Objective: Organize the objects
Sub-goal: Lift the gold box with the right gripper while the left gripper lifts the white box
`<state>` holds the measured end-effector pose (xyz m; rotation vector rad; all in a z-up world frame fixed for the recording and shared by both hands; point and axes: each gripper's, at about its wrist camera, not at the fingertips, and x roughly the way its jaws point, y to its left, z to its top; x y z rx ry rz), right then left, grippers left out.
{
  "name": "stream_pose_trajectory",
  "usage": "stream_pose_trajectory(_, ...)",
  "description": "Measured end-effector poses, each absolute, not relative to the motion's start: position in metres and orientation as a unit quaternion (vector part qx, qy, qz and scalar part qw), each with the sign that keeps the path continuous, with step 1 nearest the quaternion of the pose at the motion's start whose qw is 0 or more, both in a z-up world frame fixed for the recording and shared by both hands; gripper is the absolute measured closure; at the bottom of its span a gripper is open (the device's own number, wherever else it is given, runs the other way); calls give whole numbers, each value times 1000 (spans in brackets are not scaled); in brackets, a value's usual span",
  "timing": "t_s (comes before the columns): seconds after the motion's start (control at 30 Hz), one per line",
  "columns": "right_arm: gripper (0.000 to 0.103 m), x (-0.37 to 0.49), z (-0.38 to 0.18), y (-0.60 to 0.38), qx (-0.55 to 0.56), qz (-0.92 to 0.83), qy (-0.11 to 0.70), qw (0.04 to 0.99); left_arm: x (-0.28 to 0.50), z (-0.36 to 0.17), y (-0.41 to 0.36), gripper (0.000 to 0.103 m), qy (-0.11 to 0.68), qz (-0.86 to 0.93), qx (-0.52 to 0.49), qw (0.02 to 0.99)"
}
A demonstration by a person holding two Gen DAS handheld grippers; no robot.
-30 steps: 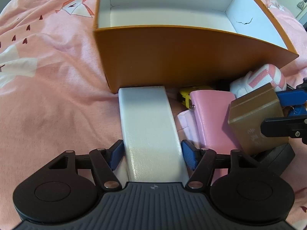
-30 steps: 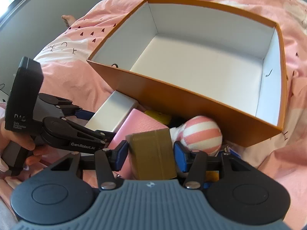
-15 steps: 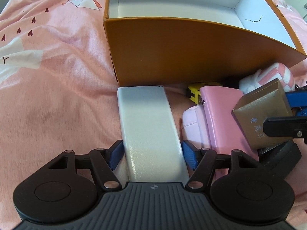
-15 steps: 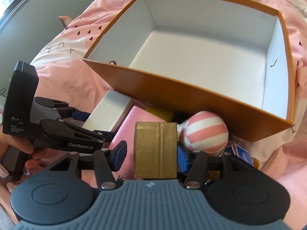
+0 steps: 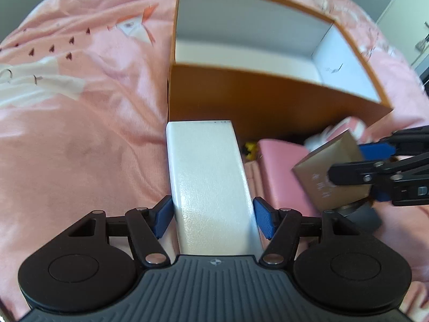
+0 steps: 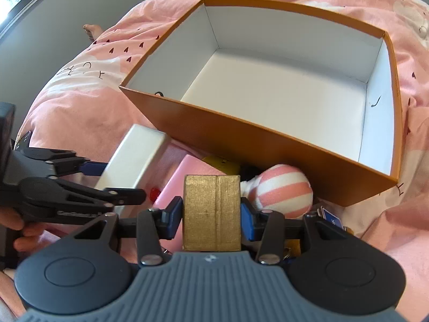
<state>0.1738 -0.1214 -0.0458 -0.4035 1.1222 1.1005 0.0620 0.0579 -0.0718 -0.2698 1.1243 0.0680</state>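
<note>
**Inspector A:** Surroundings first. What lies around the work area?

**Inspector B:** An orange box with a white interior sits open on a pink bedspread. Against its near wall lies a small pile: a pink case, a yellow item mostly hidden, and a pink-and-white striped plush. The near wall of the orange box stands between both held items and its interior.

**Inspector A:** Left tool?

**Inspector B:** The left gripper is closed on a white box, 1 blue pad on each long side. The box's long axis runs straight away from the camera, far end pointing at the orange wall, just short of it or touching; I cannot tell which.

**Inspector A:** Right tool?

**Inspector B:** The right gripper is clamped on a gold box, pads pressed to its 2 side faces. The box is held above the pile, near the pink case and plush. Its long axis also runs forward along the fingers, toward the orange box; a seam runs lengthwise down its top face.

**Inspector A:** Relative position of the 2 held items?

**Inspector B:** Apart, white box to the left of the gold one, pink case between.
</note>
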Motion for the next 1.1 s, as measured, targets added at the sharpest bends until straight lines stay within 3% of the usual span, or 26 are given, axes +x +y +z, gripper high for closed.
stream_pose_trajectory(0.43,56,159,6,-131,-179,516,432,717,62,-4,47,29,436,-11,-128,890)
stream_pose_trajectory(0.73,56,180,50,-119,-177,518,379,746,112,29,62,29,402,-32,-122,907)
stream_pose_trajectory(0.93,56,220,65,-107,-151,498,362,773,170,22,73,29,406,-19,-112,907)
stream_pose_trajectory(1.1,56,258,44,-93,-130,471,390,780,219,-12,72,29,447,-25,-111,887)
